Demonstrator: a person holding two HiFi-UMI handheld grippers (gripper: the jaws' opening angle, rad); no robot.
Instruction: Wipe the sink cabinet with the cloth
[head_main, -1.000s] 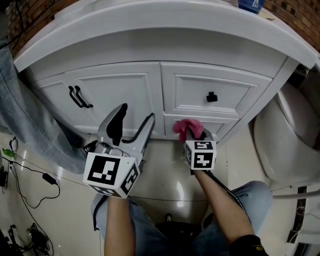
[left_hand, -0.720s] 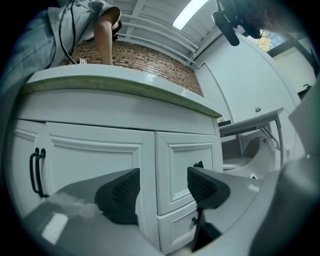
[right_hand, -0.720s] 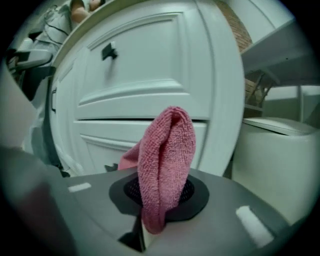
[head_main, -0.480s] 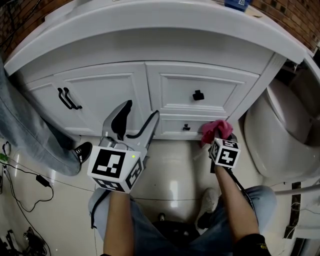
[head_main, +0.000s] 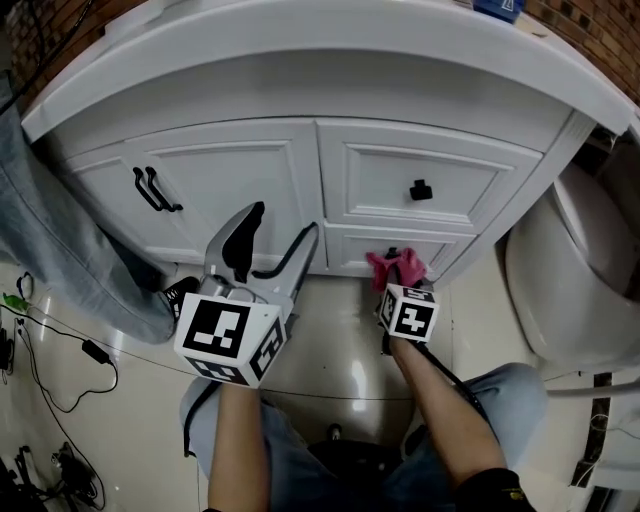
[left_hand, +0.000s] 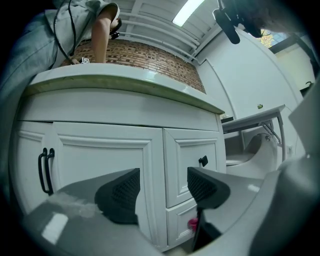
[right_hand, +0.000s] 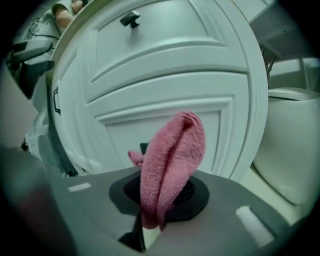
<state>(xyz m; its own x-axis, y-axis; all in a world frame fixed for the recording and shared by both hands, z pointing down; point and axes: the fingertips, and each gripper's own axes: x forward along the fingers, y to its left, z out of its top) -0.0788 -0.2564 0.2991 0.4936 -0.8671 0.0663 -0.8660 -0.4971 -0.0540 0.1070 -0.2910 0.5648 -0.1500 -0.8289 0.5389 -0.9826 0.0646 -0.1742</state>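
Both bare forearms reach forward and down from the bottom of the head view toward the white panelled wooden sink cabinet (head_main: 230, 190). The right forearm (head_main: 445, 400) is stretched low, and its right gripper (head_main: 400, 282) points at the small bottom drawer (head_main: 350, 250) near the cabinet's lower right corner. Its jaws are clamped on the pink terry cloth (head_main: 395, 265). In the right gripper view this fuzzy cloth (right_hand: 172, 160) stands up from the right gripper (right_hand: 160, 192) as a folded, rounded lump before the drawer's recessed panel. Whether it presses on the wood cannot be told. A small black knob (right_hand: 144, 148) peeks out behind it.

The left gripper (head_main: 275, 235) is held higher and further back, level with the seam between the door and the drawers. Its grey jaws stand wide apart with nothing between them. In the left gripper view the ribbed black pads (left_hand: 122, 192) of the left gripper (left_hand: 162, 192) frame that seam.

The smooth curved white countertop (head_main: 300, 60) overhangs the cabinet's top edge. Two thin black bar handles (head_main: 150, 190) sit on the door, and a square black knob (head_main: 421, 190) on the upper drawer. A glossy white toilet (head_main: 580, 280) stands beside the cabinet's right edge.
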